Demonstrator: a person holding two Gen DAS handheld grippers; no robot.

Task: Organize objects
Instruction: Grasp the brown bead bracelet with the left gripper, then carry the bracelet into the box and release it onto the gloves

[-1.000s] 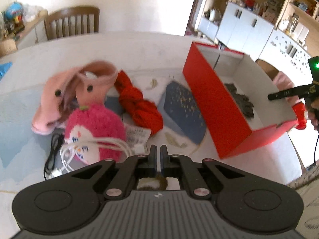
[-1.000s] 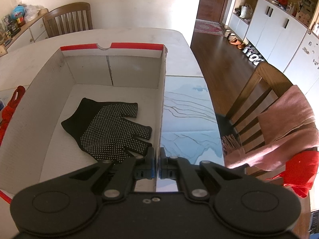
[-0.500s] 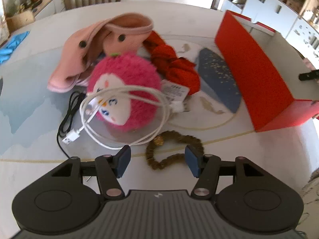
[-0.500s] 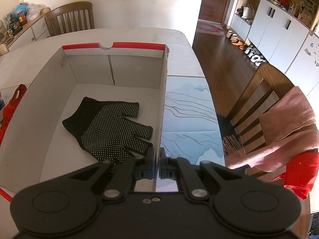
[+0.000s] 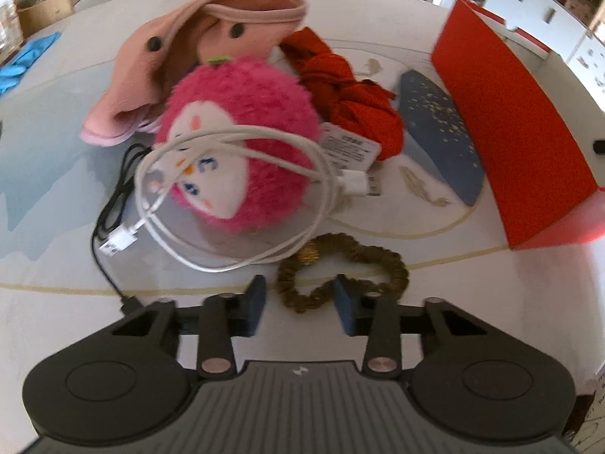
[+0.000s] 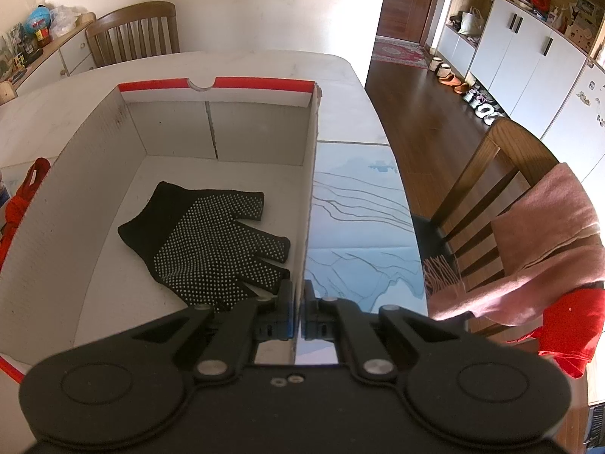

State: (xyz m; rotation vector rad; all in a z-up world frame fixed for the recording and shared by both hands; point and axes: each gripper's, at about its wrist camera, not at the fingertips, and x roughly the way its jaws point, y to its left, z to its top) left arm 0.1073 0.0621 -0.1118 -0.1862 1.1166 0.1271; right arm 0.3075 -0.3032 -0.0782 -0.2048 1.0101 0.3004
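Note:
My left gripper [image 5: 300, 295] is open just above the table, its fingers straddling the near part of a brown-gold scrunchie [image 5: 382, 265]. Behind it sit a pink plush ball [image 5: 242, 143] wrapped by a white cable [image 5: 317, 189], a black cable [image 5: 109, 204], a pink cloth [image 5: 159, 60], a red cloth [image 5: 348, 90] and a dark blue piece [image 5: 438, 136]. The red box [image 5: 510, 113] stands at the right. My right gripper [image 6: 298, 302] is shut on the box's right wall [image 6: 309, 174]. A black dotted glove [image 6: 204, 242] lies inside.
A wooden chair [image 6: 487, 189] with pink and red cloths draped on it stands right of the table. Another chair [image 6: 132, 34] stands at the far side. A blue cloth [image 5: 26, 60] lies at the far left. The table edge is close on the right.
My left gripper opened from shut and dropped down toward the table, closing in on the scrunchie. The right gripper stayed clamped on the box wall, barely moving.

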